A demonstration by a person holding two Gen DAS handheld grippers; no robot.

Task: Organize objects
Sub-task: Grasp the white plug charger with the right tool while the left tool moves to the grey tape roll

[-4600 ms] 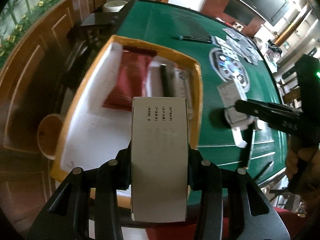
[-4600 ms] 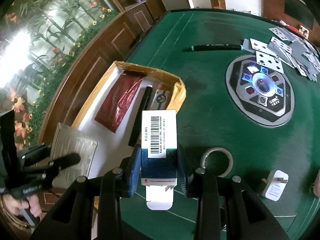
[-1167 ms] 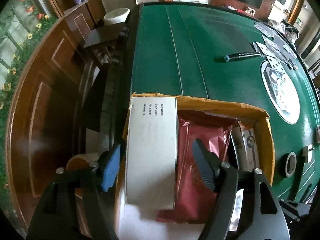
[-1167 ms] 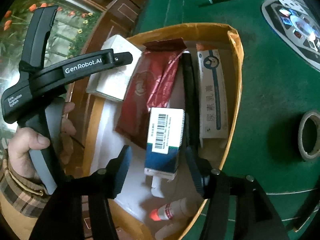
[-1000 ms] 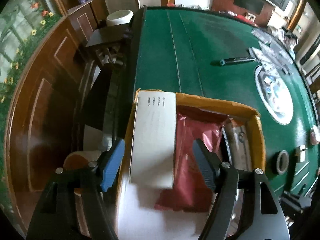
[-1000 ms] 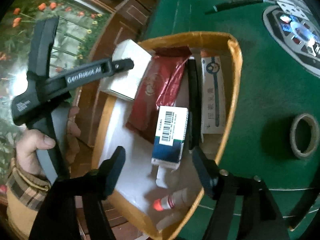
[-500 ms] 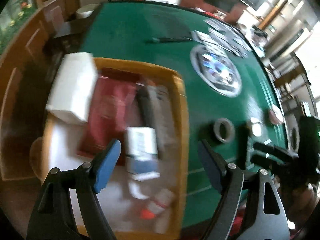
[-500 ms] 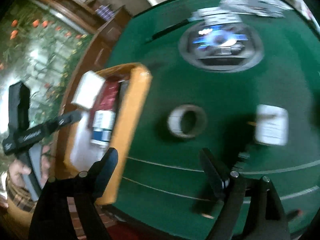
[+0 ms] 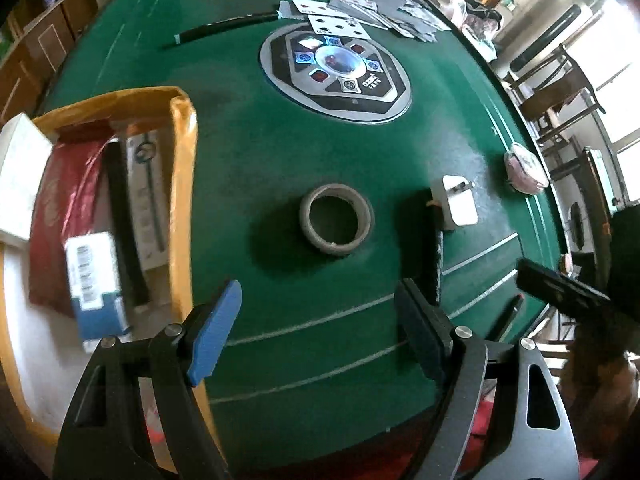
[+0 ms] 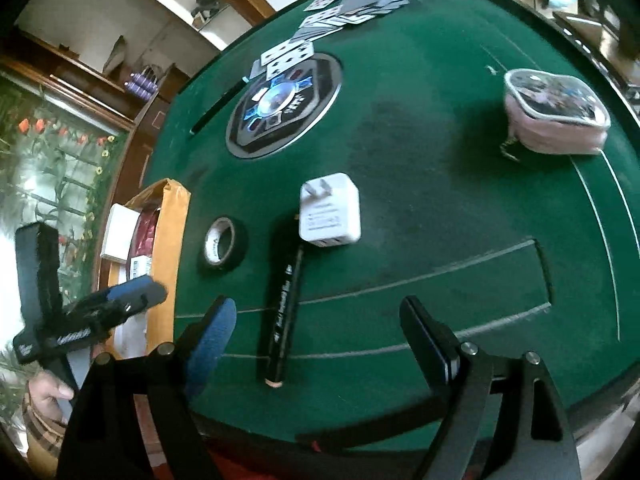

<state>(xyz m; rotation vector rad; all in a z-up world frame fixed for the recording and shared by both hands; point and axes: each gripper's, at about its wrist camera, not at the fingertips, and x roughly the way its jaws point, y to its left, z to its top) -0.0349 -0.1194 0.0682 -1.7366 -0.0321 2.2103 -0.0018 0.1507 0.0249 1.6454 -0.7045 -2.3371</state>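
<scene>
My left gripper [image 9: 320,312] is open and empty above the green table, with a roll of tape [image 9: 336,219] just ahead of it. The yellow-rimmed box [image 9: 182,184] at the left holds a white box [image 9: 18,176], a red packet [image 9: 60,200], a blue-and-white carton [image 9: 94,280] and a long white box [image 9: 146,200]. My right gripper [image 10: 320,320] is open and empty over a black marker [image 10: 285,304]. A white charger [image 10: 330,210], the tape [image 10: 222,246] and a pink pouch [image 10: 556,114] lie ahead of it.
Playing cards [image 9: 360,16] and a black pen [image 9: 224,30] lie at the far side, beyond a round control panel [image 9: 336,72]. Wooden cabinets [image 10: 144,92] stand past the table's left edge. Chairs [image 9: 560,92] stand at the right.
Both grippers let go of their boxes inside the yellow box, opened and swung right, out over the green table toward the tape, marker and charger.
</scene>
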